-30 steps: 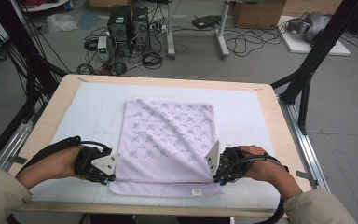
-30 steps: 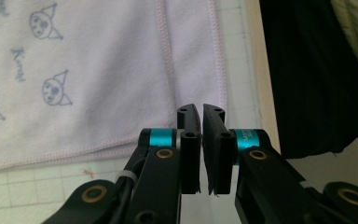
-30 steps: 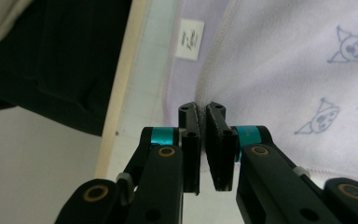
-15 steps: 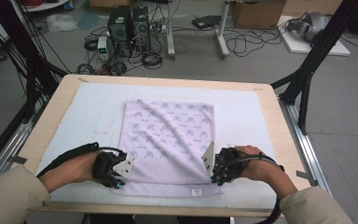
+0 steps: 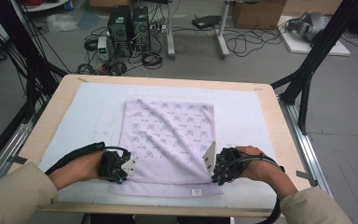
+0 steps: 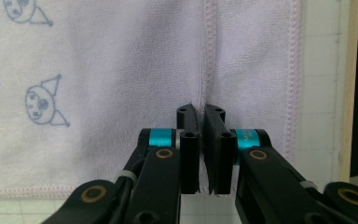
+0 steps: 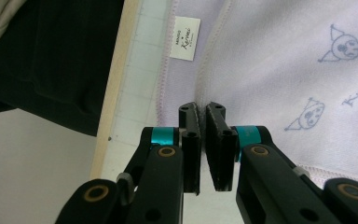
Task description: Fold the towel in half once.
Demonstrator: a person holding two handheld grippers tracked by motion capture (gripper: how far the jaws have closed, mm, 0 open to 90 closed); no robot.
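Note:
A lilac towel [image 5: 168,130] printed with small cartoon faces lies folded on the white mat [image 5: 93,107]. My left gripper [image 5: 128,169] is at the towel's near left edge. In the left gripper view its jaws [image 6: 200,109] have just been closing and are shut on a stitched hem of the towel [image 6: 98,70]. My right gripper [image 5: 210,170] sits at the near right edge. Its jaws [image 7: 201,108] are shut on a raised fold of the towel [image 7: 270,60]. A white label [image 7: 185,31] lies at the towel's near edge.
The mat covers a wooden table [image 5: 51,112], whose near rim runs close behind both hands. Past the far edge, computer towers [image 5: 128,28], cables and table legs stand on the floor. Black frame posts [image 5: 307,70] rise at both sides.
My left hand has moved right and down onto the towel's near left edge. The right hand has kept still on its fold.

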